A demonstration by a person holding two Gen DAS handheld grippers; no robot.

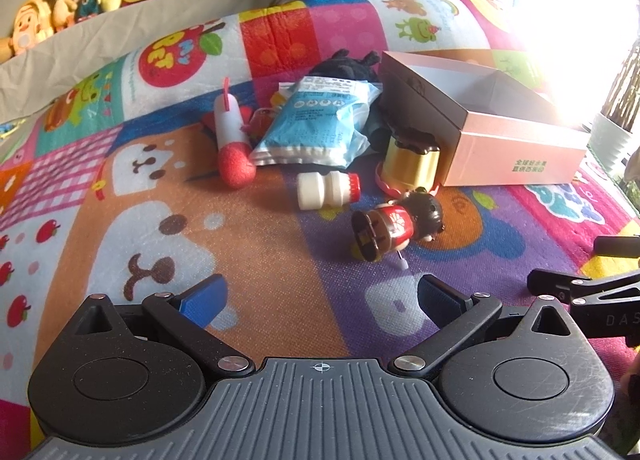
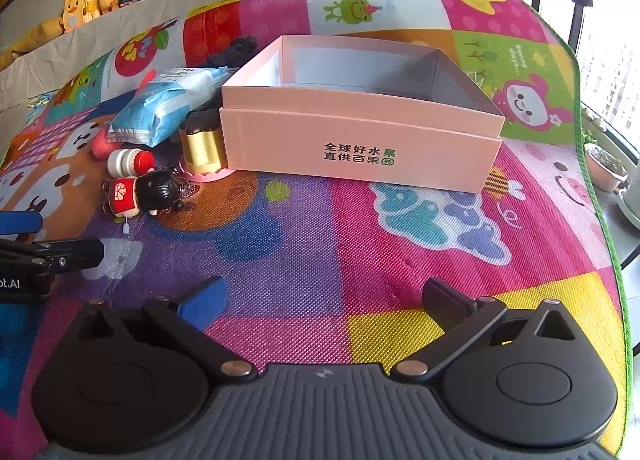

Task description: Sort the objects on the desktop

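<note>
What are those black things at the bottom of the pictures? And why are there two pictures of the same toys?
Those black things are tongs that a person holds, one in each hand. Each has a small camera looking forward along its two fingers, so you get two pictures of one place.

One picture comes from the left tongs, the other from the right tongs. Both are open and hold nothing.

Below them lies a colourful cartoon play mat. On it stand an open pink cardboard box and, beside it, a gold pudding-shaped toy. Nearby lie a small white bottle with a red cap, a little doll with black hair and red clothes, a blue and white packet and a white tube with a red ball end.
</note>
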